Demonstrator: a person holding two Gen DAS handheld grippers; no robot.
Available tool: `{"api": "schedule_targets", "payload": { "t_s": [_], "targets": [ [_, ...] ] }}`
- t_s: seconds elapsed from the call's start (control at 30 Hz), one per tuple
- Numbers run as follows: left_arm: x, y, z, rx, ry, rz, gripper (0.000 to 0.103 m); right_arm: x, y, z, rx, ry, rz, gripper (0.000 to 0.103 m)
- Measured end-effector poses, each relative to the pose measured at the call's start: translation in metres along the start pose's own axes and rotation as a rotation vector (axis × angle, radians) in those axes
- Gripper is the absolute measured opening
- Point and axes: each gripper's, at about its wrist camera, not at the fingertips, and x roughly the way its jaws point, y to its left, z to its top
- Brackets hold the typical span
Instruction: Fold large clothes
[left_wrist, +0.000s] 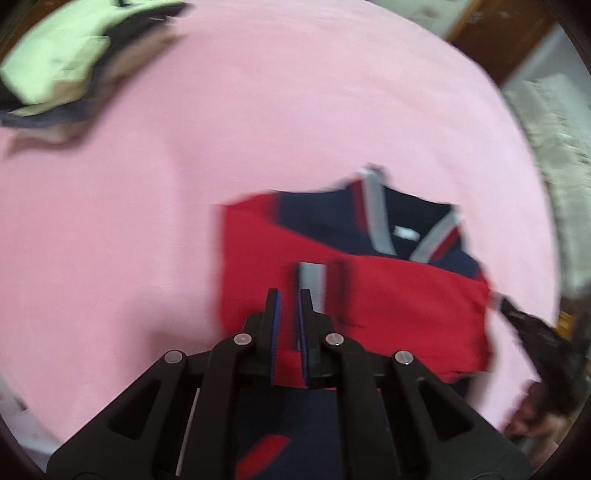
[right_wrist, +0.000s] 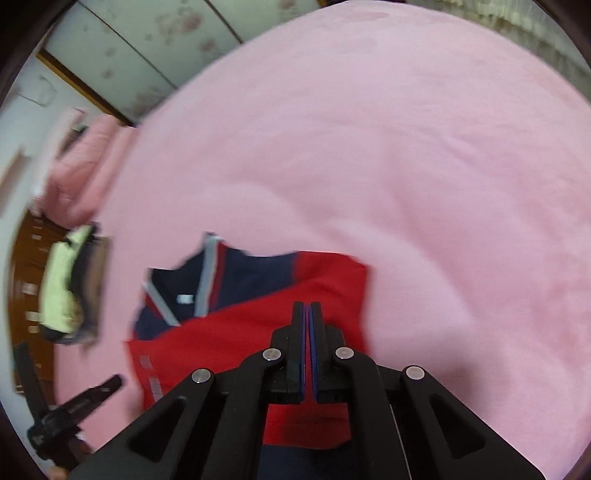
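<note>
Right wrist view: my right gripper (right_wrist: 307, 306) clenched above the red-and-navy jacket (right_wrist: 258, 314) on pink bedsheet (right_wrist: 406, 166); my left gripper (left_wrist: 289, 295) likewise clenched.

Two wrist fisheyes, steeply downward, close above pink sheet (left_wrist: 147, 221), both sharing folded red-navy jacket (right_wrist: 314, 280)

**Soft, even light; motion blur smearing both views**

Diffuse light is falling evenly over the pink sheet (left_wrist: 147, 221), casting only faint shadows and no glare. Motion blur is smearing the red and navy jacket (left_wrist: 369, 295) and everything near the edges. Fisheye distortion is bending the scene, and dark vignetting is closing the corners.
</note>
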Motion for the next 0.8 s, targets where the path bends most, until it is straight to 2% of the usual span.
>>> {"api": "schedule_targets", "payload": {
  "t_s": [0.07,0.13,0.2,0.27,0.33,0.43,0.53,0.57,0.63,0.67,0.73,0.8],
  "targets": [
    [0.017,-0.016,0.002,0.036,0.051,-0.037,0.006,0.016,0.006,0.003,-0.009,0.059,0.047,0.002],
    [0.038,-0.034,-0.001,0.068,0.104,0.005,0.006,0.034,0.013,0.004,-0.044,0.126,0.064,0.002],
    [0.058,-0.041,-0.002,0.102,0.153,0.076,0.007,0.047,0.016,0.003,-0.112,0.137,0.009,0.002],
    [0.071,-0.050,0.001,0.110,0.171,0.091,0.009,0.054,0.006,0.006,-0.136,0.099,-0.060,0.002],
    [0.073,-0.048,0.003,0.077,0.183,0.076,0.009,0.056,-0.019,0.015,-0.067,0.075,-0.070,0.001],
    [0.070,-0.042,0.003,0.049,0.180,0.045,0.010,0.053,-0.047,0.023,0.063,0.093,0.004,0.000],
    [0.054,-0.025,-0.001,0.031,0.186,0.046,0.010,0.039,-0.032,0.022,0.003,0.075,-0.072,0.003],
    [0.051,-0.019,-0.004,0.028,0.199,0.055,0.010,0.036,-0.028,0.019,0.006,0.086,-0.050,0.004],
    [0.051,-0.023,-0.009,0.041,0.232,0.088,0.010,0.032,-0.020,0.006,0.001,0.154,0.063,0.004],
    [0.052,-0.024,-0.012,0.055,0.234,0.117,0.010,0.036,-0.014,-0.001,-0.035,0.199,0.075,0.004],
    [0.052,-0.025,-0.024,0.060,0.217,0.136,0.010,0.040,-0.010,-0.015,-0.138,0.216,-0.015,0.004],
    [0.056,-0.022,-0.026,0.053,0.216,0.141,0.010,0.037,-0.017,-0.020,-0.127,0.178,-0.035,0.004]
  ]
}}
